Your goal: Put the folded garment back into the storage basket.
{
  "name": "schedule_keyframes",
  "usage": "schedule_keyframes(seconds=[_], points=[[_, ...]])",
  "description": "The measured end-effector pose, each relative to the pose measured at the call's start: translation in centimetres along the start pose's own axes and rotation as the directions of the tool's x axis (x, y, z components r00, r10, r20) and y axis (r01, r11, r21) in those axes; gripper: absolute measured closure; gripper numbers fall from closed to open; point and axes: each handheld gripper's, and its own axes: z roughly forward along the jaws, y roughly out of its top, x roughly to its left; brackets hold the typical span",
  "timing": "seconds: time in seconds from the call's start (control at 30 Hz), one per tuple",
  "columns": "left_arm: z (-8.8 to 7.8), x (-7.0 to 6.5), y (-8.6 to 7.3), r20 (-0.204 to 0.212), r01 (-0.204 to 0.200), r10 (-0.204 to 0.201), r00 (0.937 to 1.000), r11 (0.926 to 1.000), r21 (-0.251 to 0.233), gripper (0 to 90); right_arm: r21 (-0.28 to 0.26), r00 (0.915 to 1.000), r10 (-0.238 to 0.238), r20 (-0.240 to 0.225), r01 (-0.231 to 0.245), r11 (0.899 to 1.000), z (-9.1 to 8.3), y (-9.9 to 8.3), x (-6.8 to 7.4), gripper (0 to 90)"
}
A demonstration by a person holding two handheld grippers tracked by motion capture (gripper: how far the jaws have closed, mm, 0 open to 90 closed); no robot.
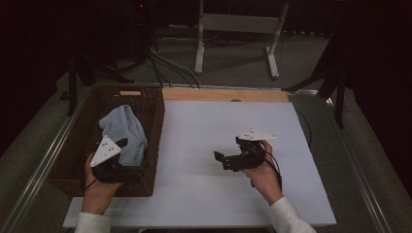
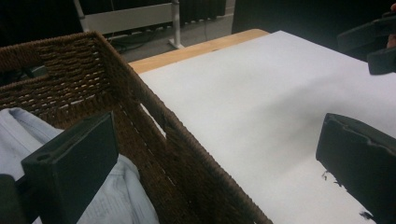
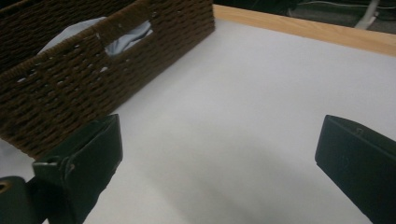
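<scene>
At the counter's (image 1: 233,194) left edge, a basket (image 1: 154,141) holds a cloth (image 1: 124,127); left gripper (image 2: 219,158) straddles its rim, right gripper (image 3: 219,163) mid-counter, both jaws wide open, empty.

Dim room: grey floor (image 1: 233,58), white stand (image 1: 238,29), black cables (image 1: 165,63), dark curtains.

Both grippers (left (image 1: 127,170), right (image 1: 224,161)) agape

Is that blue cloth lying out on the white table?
No, the blue cloth lies inside the brown woven basket at the left of the white table, seen from the high view.
</scene>
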Motion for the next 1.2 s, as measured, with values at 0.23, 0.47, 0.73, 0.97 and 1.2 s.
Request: schedule_keyframes(seconds=[0.23,0.47,0.73,0.97,1.2], points=[[-0.2,0.2,-0.8,0.0,0.004,-0.004,1.0,0.9999,-0.012,0.3,-0.018,0.9994,0.002,0.033,-0.001,1.0,-1.5,-1.0,-1.5,1.0],[-0.6,0.3,-1.2,-0.017,0.001,-0.002,0.9998,0.9999,-0.014,0.3,-0.073,0.9988,-0.001,0.049,0.005,0.997,-3.4,-2.3,-2.7,1.0],[-0.9,0.5,-2.0,-0.029,0.008,-0.009,0.9995,0.9998,-0.017,0.3,-0.114,0.9983,0.011,0.057,-0.005,0.993,-5.2,-4.1,-3.7,1.0],[-1.0,0.7,-2.2,-0.038,0.016,-0.017,0.9991,0.9995,-0.026,0.3,-0.159,0.9978,0.024,0.063,-0.014,0.987,-6.8,-5.6,-4.5,1.0],[-1.2,0.9,-2.4,-0.042,0.026,-0.027,0.9987,0.9991,-0.035,0.3,-0.173,0.9961,0.028,0.083,-0.014,0.985,-7.6,-7.1,-5.2,1.0]])
